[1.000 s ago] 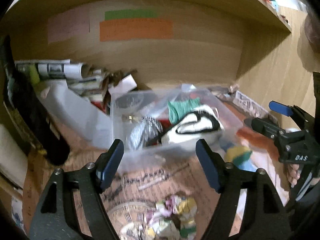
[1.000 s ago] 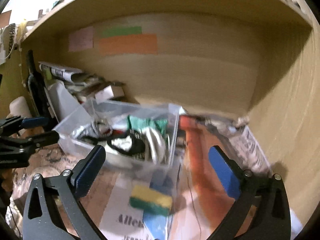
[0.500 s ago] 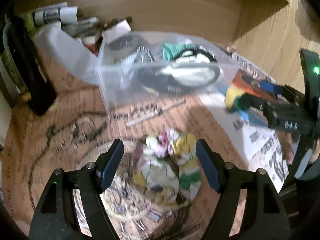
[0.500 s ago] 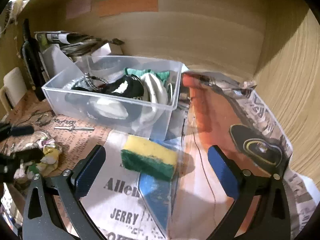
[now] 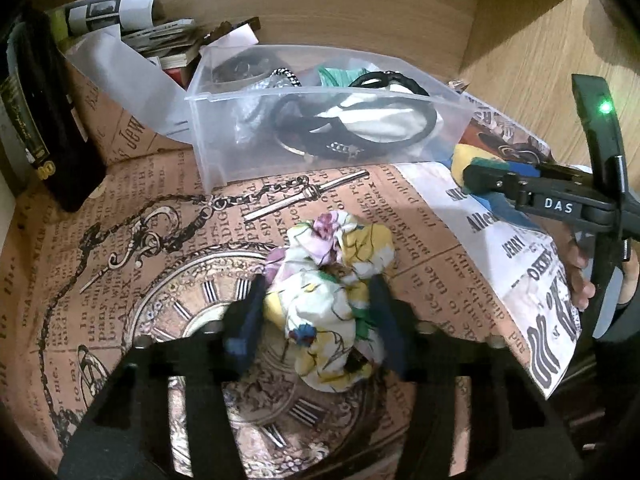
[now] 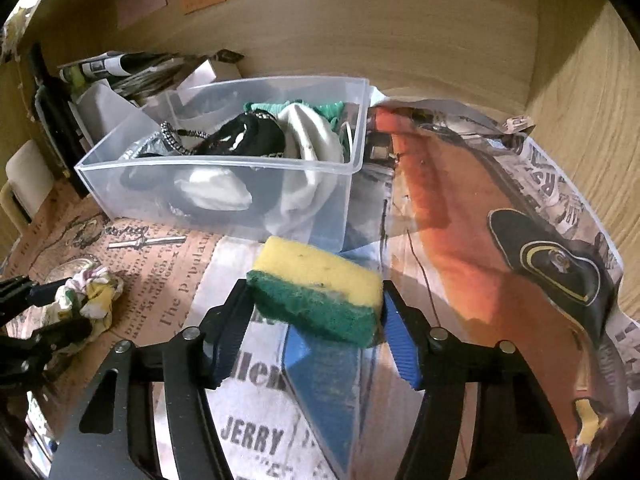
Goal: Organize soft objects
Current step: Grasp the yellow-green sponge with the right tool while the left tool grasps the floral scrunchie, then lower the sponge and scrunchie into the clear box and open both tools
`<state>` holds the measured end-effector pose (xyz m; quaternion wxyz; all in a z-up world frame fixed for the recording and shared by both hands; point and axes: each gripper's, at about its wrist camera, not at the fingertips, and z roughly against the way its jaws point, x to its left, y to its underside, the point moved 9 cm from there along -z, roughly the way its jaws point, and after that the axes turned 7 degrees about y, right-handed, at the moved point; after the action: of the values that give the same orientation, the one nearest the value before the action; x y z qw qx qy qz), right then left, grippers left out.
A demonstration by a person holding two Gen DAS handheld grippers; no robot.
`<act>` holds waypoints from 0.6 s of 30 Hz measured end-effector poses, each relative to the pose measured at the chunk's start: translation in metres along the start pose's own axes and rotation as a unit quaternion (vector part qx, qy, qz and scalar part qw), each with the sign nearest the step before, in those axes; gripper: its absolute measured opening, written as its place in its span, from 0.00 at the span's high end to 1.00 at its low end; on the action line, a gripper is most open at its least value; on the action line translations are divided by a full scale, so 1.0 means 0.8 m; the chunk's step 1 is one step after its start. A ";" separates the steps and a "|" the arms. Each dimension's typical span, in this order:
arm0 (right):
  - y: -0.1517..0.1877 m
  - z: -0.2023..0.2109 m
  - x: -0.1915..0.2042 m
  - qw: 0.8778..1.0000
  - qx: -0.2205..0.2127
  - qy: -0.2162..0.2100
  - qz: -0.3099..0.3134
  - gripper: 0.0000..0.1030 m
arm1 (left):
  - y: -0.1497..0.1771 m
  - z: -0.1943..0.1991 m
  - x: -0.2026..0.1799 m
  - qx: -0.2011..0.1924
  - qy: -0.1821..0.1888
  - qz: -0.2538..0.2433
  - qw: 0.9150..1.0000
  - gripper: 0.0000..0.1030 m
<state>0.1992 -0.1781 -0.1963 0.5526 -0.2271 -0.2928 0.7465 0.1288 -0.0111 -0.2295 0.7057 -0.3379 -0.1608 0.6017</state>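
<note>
A crumpled floral cloth (image 5: 332,292) lies on the printed paper; my left gripper (image 5: 320,312) has its fingers pressed against both sides of it, shut on it. The cloth also shows at the left of the right wrist view (image 6: 90,296). A yellow and green sponge (image 6: 316,288) sits between the fingers of my right gripper (image 6: 316,312), which touch both its ends; it also shows in the left wrist view (image 5: 474,160). A clear plastic bin (image 6: 224,164) behind holds black, white and green soft items; it also shows in the left wrist view (image 5: 320,120).
A dark bottle (image 5: 44,120) stands at the left. Rolled newspapers and a white box (image 5: 132,32) lie behind the bin. Wooden walls enclose the back and right. A blue sheet (image 6: 328,380) lies under the sponge.
Both grippers have dropped down and forward. The left one has closed onto the floral cloth. The right one has closed onto the sponge.
</note>
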 end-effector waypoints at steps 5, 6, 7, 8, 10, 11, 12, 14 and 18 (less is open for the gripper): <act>-0.006 0.019 0.003 1.000 -0.022 -0.006 0.001 0.44 | -0.010 0.003 0.005 -0.006 -0.008 0.000 1.000 0.76; -0.008 0.023 0.005 1.000 -0.026 -0.007 0.002 0.44 | -0.013 0.005 0.005 -0.010 -0.010 0.000 1.000 0.77; -0.012 0.030 0.007 0.999 -0.035 -0.007 0.005 0.44 | -0.018 0.008 0.005 -0.015 -0.011 0.001 1.000 0.77; -0.015 0.035 0.009 0.999 -0.042 -0.007 0.007 0.44 | -0.025 0.014 0.005 -0.024 -0.011 0.001 1.000 0.77; -0.023 0.047 0.013 0.998 -0.056 -0.011 0.011 0.44 | -0.038 0.024 0.005 -0.041 -0.014 0.000 0.999 0.77; -0.028 0.053 0.014 0.998 -0.065 -0.011 0.012 0.44 | -0.044 0.028 0.005 -0.049 -0.015 -0.001 0.999 0.77; -0.033 0.059 0.015 0.997 -0.073 -0.012 0.014 0.44 | -0.051 0.032 0.005 -0.058 -0.017 0.000 0.998 0.77; -0.044 0.070 0.018 0.996 -0.088 -0.016 0.017 0.44 | -0.070 0.045 0.006 -0.080 -0.019 0.003 0.997 0.77; -0.065 0.083 0.026 0.993 -0.113 -0.023 0.020 0.44 | -0.108 0.063 0.008 -0.118 -0.018 0.010 0.993 0.77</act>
<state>0.1853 -0.1592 -0.1122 0.5016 -0.2769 -0.3831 0.7245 0.1622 0.0050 -0.1362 0.6516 -0.4096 -0.2398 0.5917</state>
